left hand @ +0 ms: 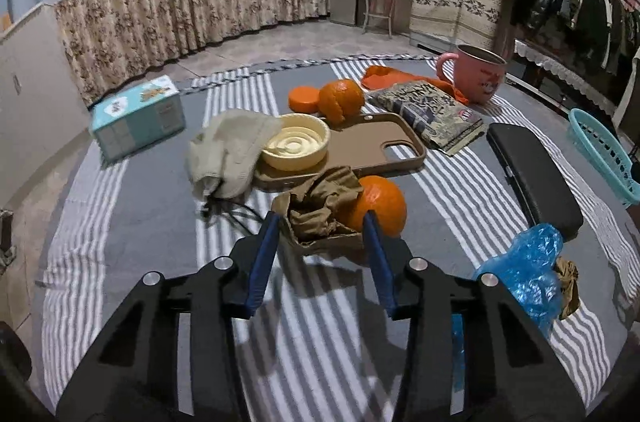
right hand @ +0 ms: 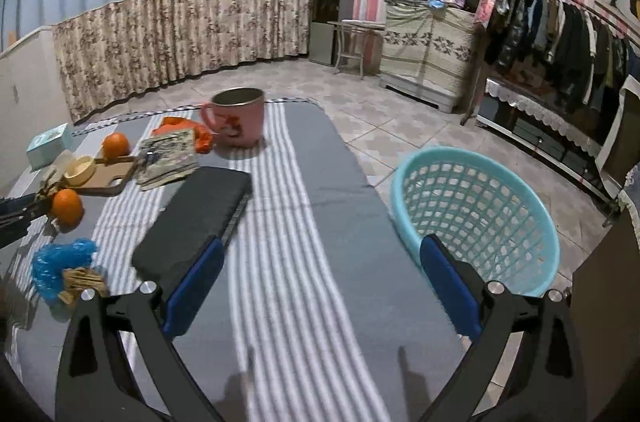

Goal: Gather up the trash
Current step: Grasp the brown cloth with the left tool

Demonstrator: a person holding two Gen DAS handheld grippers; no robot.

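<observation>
The left gripper (left hand: 325, 228) has its jaws drawn in on a crumpled brown paper wad (left hand: 320, 210), the blue pads touching its two sides, so I read it as gripping the wad. The wad sits on the striped cloth (left hand: 304, 342) covering the counter, right against a whole orange (left hand: 380, 200) and just in front of a tan phone case (left hand: 360, 146) that carries a cream dish (left hand: 296, 142).

The right gripper (right hand: 324, 282) stands wide with nothing between its fingers, hovering over the cloth near the counter's edge. The turquoise basket (right hand: 480, 222), seemingly the place for trash, lies beyond that edge, lower down. More trash waits near the front: a blue plastic wrapper (left hand: 528, 270) with another brown scrap (left hand: 568, 286) touching it.

What could go wrong:
- The right-hand pad lies close beside the orange; lifting could nudge the fruit and send it rolling toward the black case (left hand: 536, 178).
- Crumpled paper is soft and springy, so the hold may be only on loose folds, and the wad could slip out on the way across.
- The basket is well apart from the wad, so the carry passes over the black case and the counter's edge; a drop there lands on the floor
- The loose cloth could bunch if a fingertip drags it
</observation>
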